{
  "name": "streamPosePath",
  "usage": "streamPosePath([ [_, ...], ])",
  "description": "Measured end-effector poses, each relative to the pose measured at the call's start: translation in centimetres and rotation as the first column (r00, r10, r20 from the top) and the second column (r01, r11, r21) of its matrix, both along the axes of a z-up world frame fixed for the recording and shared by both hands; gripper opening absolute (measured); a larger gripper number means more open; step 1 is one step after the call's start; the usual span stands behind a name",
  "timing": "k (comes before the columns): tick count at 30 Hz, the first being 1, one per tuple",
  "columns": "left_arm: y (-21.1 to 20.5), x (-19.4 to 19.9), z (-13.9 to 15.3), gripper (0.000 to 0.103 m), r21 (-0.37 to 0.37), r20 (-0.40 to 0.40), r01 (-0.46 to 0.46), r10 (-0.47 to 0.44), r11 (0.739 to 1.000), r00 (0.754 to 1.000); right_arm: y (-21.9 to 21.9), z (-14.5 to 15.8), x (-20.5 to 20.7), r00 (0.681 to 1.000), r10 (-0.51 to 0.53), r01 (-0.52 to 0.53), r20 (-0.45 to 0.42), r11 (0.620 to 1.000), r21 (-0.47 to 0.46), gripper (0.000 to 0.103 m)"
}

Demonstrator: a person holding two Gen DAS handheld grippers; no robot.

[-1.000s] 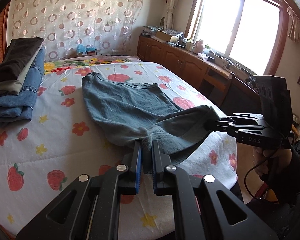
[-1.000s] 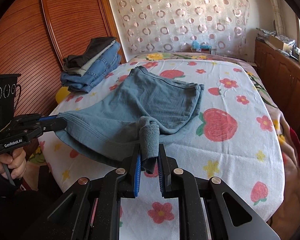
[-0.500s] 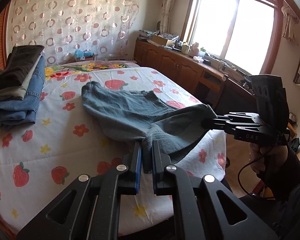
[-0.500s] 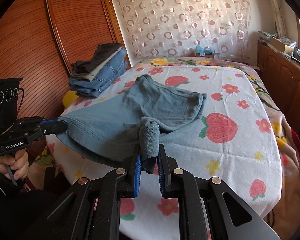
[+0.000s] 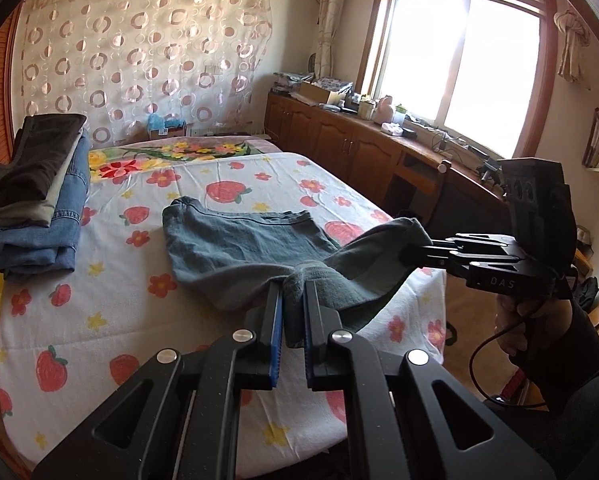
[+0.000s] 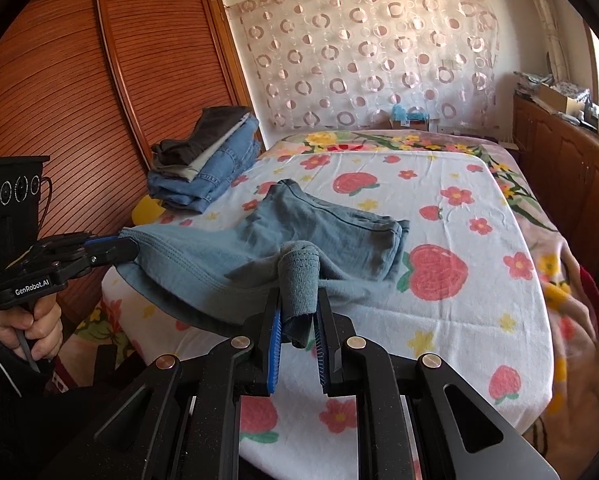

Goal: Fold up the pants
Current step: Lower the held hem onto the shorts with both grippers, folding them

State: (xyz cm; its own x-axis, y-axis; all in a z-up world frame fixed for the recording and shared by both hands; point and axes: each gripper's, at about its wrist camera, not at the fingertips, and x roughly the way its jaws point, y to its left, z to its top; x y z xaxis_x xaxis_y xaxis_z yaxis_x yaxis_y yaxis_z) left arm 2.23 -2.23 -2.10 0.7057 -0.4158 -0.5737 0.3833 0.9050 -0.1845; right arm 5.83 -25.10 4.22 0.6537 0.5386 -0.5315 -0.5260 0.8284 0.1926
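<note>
Pants (image 5: 235,240): far end on the bed (image 5: 99,320), near edge lifted over the bed's front edge.
Left tongs (image 5: 291,312): clamped on a bunched corner of my pants.
Right tongs (image 6: 297,320): clamped on the other corner.
Handling, my estimate: soft, light, limp; sags between grips, so hold the thick hem.

- Pants (image 5: 239,240): faded grey-blue cloth, partly folded, the far part lying flat on the bed (image 5: 79,320).
- Near end lifted off the bed, bunched and pinched at two corners, the cloth sagging between them.
</note>
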Motion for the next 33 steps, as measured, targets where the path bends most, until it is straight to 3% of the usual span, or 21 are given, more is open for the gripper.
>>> streamPosePath([
  [23, -0.4, 6.7, 2.5, 0.009, 0.052, 0.090, -0.031, 0.027, 0.998, 0.996, 2.8, 1.2, 6.3, 0.994, -0.058, 0.061, 0.097, 0.998, -0.032, 0.015],
  [33, 0.3, 9.8, 0.1, 0.009, 0.077, 0.028, -0.067, 0.065, 0.995, 0.997, 3.9, -0.7, 10.0, 0.996, -0.064, 0.068, 0.061, 0.996, -0.066, 0.015],
])
